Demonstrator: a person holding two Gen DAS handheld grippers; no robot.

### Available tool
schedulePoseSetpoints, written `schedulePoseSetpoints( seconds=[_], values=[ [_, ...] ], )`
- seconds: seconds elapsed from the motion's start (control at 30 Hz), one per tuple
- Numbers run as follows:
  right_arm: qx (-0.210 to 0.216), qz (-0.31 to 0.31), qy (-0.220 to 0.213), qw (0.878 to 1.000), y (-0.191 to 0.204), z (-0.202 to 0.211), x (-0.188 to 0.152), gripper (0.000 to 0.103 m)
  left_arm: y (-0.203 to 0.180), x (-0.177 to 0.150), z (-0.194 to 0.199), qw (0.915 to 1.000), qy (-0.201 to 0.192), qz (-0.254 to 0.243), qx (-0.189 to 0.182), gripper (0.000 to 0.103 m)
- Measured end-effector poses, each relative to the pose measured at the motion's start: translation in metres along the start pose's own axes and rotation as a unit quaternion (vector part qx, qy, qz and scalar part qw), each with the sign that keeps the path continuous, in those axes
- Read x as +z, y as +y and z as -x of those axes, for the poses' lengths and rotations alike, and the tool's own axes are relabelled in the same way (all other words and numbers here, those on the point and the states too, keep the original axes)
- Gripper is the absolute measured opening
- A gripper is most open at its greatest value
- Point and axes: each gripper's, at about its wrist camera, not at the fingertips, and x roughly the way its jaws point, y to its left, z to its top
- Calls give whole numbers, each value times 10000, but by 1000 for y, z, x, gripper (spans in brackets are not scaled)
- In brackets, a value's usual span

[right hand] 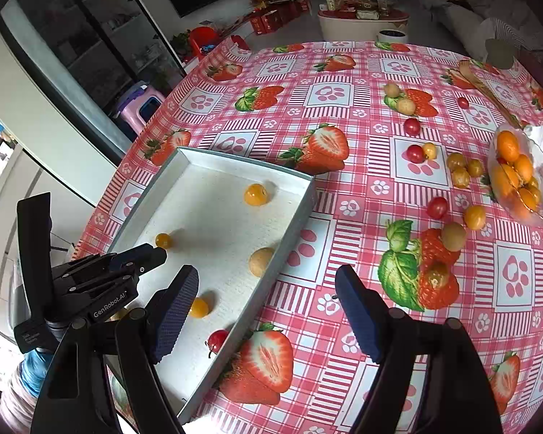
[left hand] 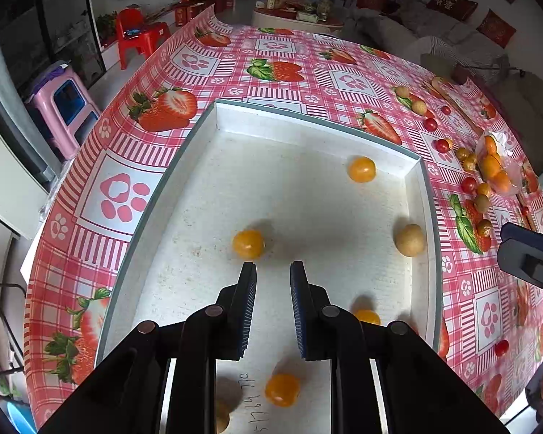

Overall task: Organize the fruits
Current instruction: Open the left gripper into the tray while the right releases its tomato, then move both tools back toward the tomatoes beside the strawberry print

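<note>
Over the white tray (left hand: 206, 152), the left gripper (left hand: 273, 271) hovers with its fingers drawn close together and nothing between them. The right gripper (right hand: 268, 278) has its fingers spread wide and empty above the tray's near edge. Several yellow fruits (right hand: 256, 194) and a red cherry tomato (right hand: 218, 340) lie in the tray; more fruit is scattered over the strawberry-print surface (right hand: 344, 72).

My left wrist camera sits close above the white tray (left hand: 213, 137), angled steeply down along its fingers toward the tray's far wall; my right wrist camera hangs higher, off the tray's right side, tilted down across the strawberry tablecloth (right hand: 362, 166); both views share the tray, the loose fruit right of it, and the room beyond.
</note>
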Motion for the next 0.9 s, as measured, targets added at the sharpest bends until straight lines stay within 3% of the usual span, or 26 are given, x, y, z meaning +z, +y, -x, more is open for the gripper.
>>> schedulePoseSetpoints(
  seconds=[0.13, 0.5, 0.53, 0.57, 0.6, 0.63, 0.67, 0.9],
  values=[
    [-62, -135, -60, 9999, -18, 18, -17, 81, -14, -6, 10, 9999, -47, -108, -122, 21],
    [-281, -444, -270, 9983, -59, 57, -61, 83, -52, -22, 33, 9952, -147, -191, -952, 21],
    [-287, -480, -289, 9980, -62, 60, -64, 83, -56, -23, 35, 9948, -156, -219, -985, 31],
    [-301, -512, -312, 9977, -65, 63, -67, 84, -59, -25, 37, 9943, -191, -221, -1029, 74],
    [-317, -537, -333, 9975, -68, 66, -69, 84, -62, -27, 41, 9934, -334, -202, -1081, 94],
    [-332, -564, -353, 9972, -71, 68, -72, 84, -64, -29, 48, 9918, -592, -194, -1117, 103],
    [-336, -594, -361, 9970, -74, 71, -74, 84, -68, -31, 54, 9902, -732, -239, -1162, 103],
    [-462, -797, -409, 9949, -98, 82, -92, 84, -103, -32, 65, 9926, -704, -472, -864, 103]
  ],
)
